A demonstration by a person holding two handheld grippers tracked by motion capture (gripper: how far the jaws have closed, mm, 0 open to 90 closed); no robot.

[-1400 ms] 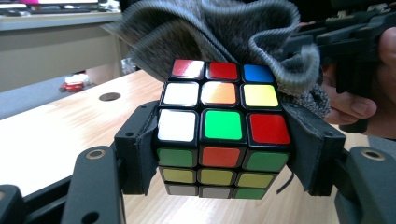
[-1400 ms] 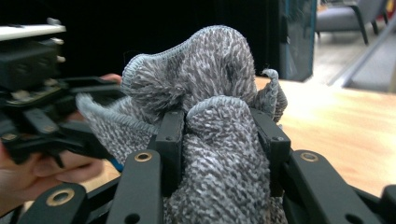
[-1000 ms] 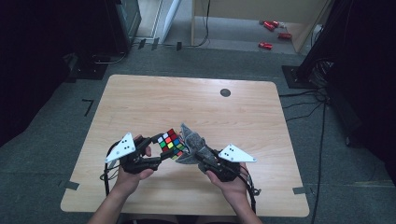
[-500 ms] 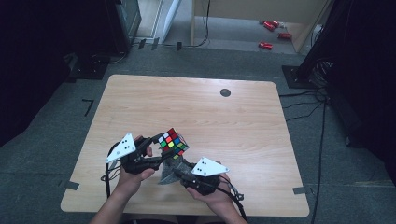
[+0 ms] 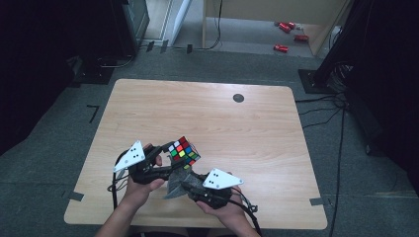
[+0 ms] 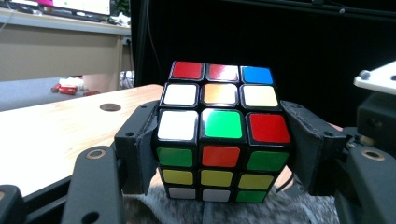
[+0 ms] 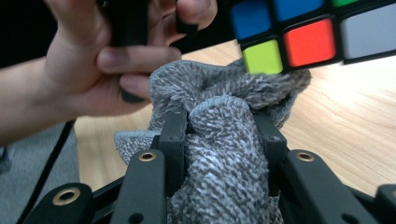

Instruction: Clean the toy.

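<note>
text: none legible | labels: none | numbers: none

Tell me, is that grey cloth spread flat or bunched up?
Bunched up. The grey cloth bulges in thick folds between the right gripper's jaws, its top crumpled against the cube.

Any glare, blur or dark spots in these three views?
High view: even light on the table, dark room edges, soft detail. Left gripper view: cube sharp, glare on its white and top stickers, black backdrop. Right gripper view: grey cloth sharp between the jaws, the cube and the hand behind slightly blurred, the table washed out.
</note>
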